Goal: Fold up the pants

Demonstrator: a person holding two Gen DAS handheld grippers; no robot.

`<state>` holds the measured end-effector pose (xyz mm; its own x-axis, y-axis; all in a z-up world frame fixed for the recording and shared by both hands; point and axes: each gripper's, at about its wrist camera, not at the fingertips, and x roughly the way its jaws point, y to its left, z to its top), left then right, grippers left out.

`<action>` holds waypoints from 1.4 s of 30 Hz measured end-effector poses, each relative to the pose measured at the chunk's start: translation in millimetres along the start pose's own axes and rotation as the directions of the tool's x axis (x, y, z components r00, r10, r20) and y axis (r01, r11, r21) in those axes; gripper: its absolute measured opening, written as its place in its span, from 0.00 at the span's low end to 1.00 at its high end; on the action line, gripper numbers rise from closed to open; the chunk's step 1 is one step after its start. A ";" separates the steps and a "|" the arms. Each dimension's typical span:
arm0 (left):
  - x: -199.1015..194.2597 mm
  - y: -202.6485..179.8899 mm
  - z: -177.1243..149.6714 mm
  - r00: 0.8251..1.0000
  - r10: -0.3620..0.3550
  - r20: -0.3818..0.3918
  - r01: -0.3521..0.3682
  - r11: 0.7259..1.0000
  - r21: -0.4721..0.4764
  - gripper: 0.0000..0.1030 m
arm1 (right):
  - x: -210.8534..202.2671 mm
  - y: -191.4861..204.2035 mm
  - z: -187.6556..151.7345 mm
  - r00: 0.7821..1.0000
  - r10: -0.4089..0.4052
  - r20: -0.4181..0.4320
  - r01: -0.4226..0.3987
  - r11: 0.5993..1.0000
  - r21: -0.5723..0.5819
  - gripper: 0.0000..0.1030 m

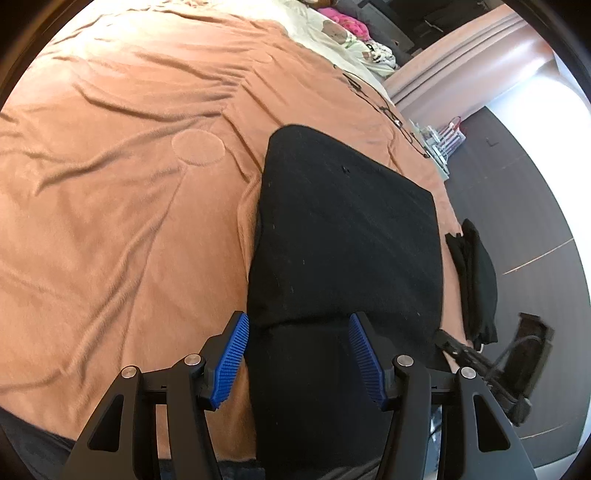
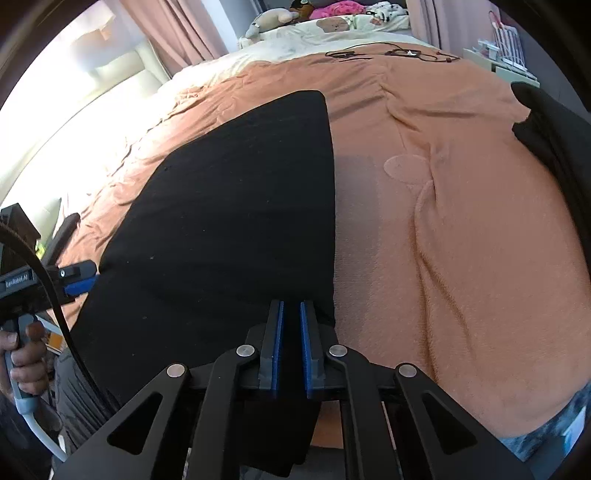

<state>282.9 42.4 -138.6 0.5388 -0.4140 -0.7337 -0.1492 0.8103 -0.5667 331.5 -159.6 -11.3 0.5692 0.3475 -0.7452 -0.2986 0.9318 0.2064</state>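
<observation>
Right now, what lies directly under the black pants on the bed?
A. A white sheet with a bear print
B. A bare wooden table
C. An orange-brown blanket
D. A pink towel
C: in both wrist views the black pants lie flat on the orange-brown blanket, which shows on each side of them; the cream bedding with the bear print is farther away, at the head of the bed.

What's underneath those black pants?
The black pants lie on an orange blanket that spreads out around them. Whatever sits directly beneath the cloth is covered.
</observation>
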 end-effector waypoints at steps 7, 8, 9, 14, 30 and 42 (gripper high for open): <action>7.7 0.1 18.2 1.000 -0.001 -0.001 0.001 1.000 -0.008 0.57 | -3.6 7.5 32.7 0.999 0.047 0.025 -0.047 0.999 -0.014 0.09; 9.9 -0.1 20.9 1.000 0.000 -0.003 0.000 1.000 -0.007 0.57 | -1.4 9.0 36.3 0.998 0.050 0.025 -0.050 0.999 -0.020 0.09; 12.2 -0.5 23.7 1.000 0.005 -0.003 -0.005 1.000 -0.004 0.57 | 1.3 10.8 39.3 0.998 0.055 0.025 -0.054 0.998 -0.030 0.09; 21.3 0.3 35.7 1.000 0.013 0.002 -0.013 1.000 -0.007 0.59 | 24.4 10.2 53.6 0.998 0.061 0.009 -0.060 0.996 -0.071 0.09; 47.3 -8.6 77.0 0.999 0.032 -0.013 -0.032 0.999 0.014 0.60 | 76.3 -10.4 106.6 0.999 0.050 0.003 -0.049 0.995 -0.084 0.09; 65.4 -15.1 99.1 0.997 0.076 -0.019 -0.075 0.996 0.050 0.60 | 113.1 -12.1 128.9 1.000 0.007 -0.029 -0.010 0.997 -0.077 0.09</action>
<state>402.6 44.2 -140.9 0.5101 -0.3586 -0.7818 -0.1480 0.8588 -0.4905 498.2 -118.0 -16.4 0.5442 0.3511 -0.7620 -0.3623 0.9175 0.1640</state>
